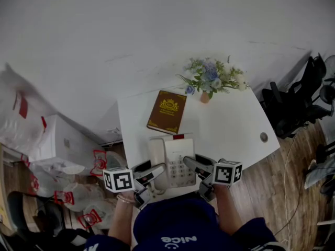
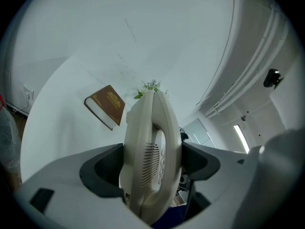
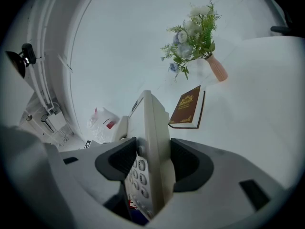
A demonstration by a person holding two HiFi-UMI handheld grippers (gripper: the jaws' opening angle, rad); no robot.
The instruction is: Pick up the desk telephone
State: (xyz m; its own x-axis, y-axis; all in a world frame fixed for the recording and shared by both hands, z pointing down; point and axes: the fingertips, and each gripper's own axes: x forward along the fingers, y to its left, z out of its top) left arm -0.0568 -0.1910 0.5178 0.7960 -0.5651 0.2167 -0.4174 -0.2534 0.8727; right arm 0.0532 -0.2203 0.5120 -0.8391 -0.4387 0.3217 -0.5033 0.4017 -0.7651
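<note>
**A:** Left gripper [image 2: 152,163] of yours, what has it got?

**B:** I've clamped it on the left side of the desk telephone [image 1: 177,162]. My right gripper [image 3: 153,161] pinches the keypad side.

**A:** And the telephone sits where?

**B:** At the near edge of my white table [image 1: 235,127], close against me. Past it lies a brown book [image 1: 167,111], then the vase of flowers [image 1: 209,78] at the far edge.

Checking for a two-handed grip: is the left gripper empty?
No, the left gripper has its jaws pressed against both faces of the desk telephone, which stands between them.
</note>
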